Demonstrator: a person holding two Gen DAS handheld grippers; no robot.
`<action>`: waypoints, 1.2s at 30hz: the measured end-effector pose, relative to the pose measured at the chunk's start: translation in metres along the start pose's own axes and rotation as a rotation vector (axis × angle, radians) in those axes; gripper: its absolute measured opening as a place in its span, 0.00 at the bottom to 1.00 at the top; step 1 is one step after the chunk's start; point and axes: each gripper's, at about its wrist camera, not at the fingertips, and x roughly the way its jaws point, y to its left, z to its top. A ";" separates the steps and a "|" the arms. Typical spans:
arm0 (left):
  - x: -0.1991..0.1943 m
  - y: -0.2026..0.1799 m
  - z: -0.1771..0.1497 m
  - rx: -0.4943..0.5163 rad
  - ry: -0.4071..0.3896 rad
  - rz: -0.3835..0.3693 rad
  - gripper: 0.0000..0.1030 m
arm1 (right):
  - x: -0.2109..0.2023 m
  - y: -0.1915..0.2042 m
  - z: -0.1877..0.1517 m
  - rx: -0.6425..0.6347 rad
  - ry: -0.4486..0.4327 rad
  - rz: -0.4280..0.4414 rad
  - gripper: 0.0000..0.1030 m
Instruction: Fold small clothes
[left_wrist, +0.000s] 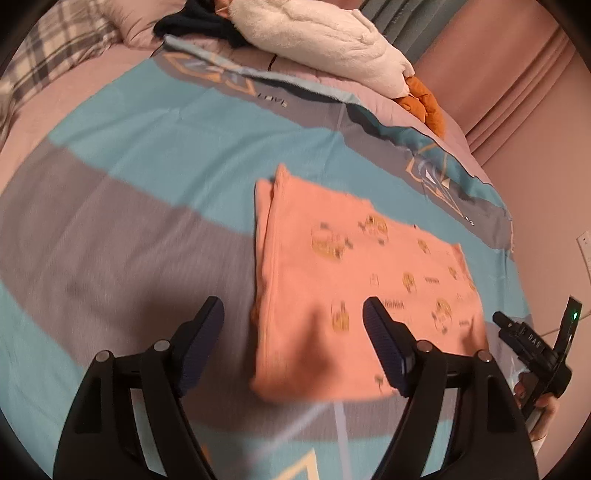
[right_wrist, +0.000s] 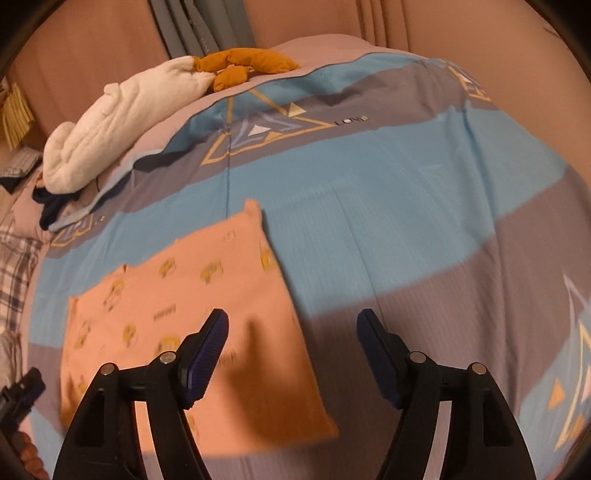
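A small pink garment (left_wrist: 354, 273) with yellow cartoon prints lies folded flat on the bedspread. It also shows in the right wrist view (right_wrist: 192, 325). My left gripper (left_wrist: 293, 308) is open and empty, hovering over the garment's near left edge. My right gripper (right_wrist: 291, 321) is open and empty, above the garment's near right corner. The right gripper's body (left_wrist: 535, 343) shows at the right edge of the left wrist view, held in a hand.
The bedspread (left_wrist: 147, 177) has blue and grey bands. A white plush toy (left_wrist: 325, 40) with orange feet (left_wrist: 424, 103) lies at the bed's far end, with dark clothes (left_wrist: 195, 26) and a plaid pillow (left_wrist: 55, 51). Pink curtains (left_wrist: 517, 92) hang behind.
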 end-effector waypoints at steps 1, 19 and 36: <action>0.000 0.003 -0.008 -0.017 0.007 -0.010 0.76 | -0.004 -0.003 -0.008 0.010 -0.002 -0.003 0.70; 0.041 0.010 -0.052 -0.167 0.059 -0.226 0.50 | 0.028 -0.032 -0.054 0.254 0.096 0.340 0.57; -0.001 -0.024 -0.043 -0.011 -0.023 -0.009 0.03 | -0.015 -0.015 -0.037 0.165 -0.039 0.351 0.07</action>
